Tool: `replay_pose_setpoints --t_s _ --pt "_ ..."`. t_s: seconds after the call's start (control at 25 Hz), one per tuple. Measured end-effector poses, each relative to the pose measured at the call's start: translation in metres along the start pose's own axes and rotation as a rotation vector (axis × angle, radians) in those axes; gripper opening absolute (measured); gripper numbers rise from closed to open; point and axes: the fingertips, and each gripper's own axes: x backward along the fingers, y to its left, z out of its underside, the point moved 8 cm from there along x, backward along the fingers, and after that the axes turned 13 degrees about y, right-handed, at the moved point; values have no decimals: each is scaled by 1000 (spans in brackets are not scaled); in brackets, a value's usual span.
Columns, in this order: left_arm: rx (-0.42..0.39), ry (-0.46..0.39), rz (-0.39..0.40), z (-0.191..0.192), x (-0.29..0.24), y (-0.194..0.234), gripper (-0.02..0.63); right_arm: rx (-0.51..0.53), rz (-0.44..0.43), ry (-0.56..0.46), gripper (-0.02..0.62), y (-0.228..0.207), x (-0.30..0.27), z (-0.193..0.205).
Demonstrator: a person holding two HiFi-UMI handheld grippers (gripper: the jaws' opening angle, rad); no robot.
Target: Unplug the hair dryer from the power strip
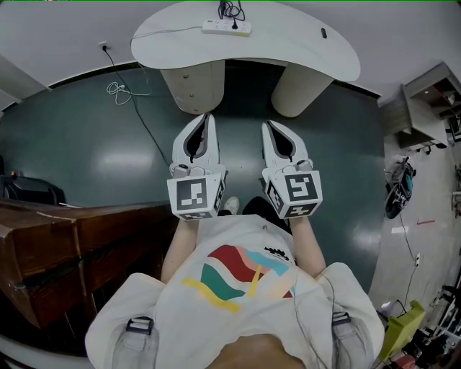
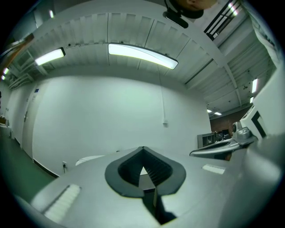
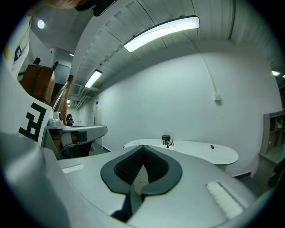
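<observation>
The power strip [image 1: 227,27], a dark cord [image 1: 230,9] plugged in, lies at the white table's [image 1: 302,50] far edge. I hold left gripper [image 1: 207,119] and right gripper [image 1: 267,125] side by side, well short of it, jaws closed, empty.

We see the black cord [image 1: 230,10] at the power strip [image 1: 226,27] run off the head view's top edge, and the small dark object [image 1: 323,32] on the white table [image 1: 288,54] is too small for us to identify.
</observation>
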Motion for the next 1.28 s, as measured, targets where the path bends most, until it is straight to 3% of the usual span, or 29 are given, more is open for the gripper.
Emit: replay_pose_setpoints --t_s 0.12,0.28,0.68,0.84,1.04,1.28 --pt "-15 2 16 4 -12 6 -3 -20 13 -2 14 2 -8 2" --pt "26 32 32 14 -32 7 -3 -25 32 1 14 -8 -17 3" --pt "46 45 -24 14 -104 19 -3 -31 12 -49 14 -62 -79 -21" --pt "40 53 -64 13 -153 29 -3 -19 -11 -60 14 -96 -127 -34" --pt "98 103 -132 9 -239 54 -3 -70 -11 -13 14 -160 -212 -53" --pt "117 149 -192 -23 -345 83 -3 -62 -42 37 14 -222 -304 -102"
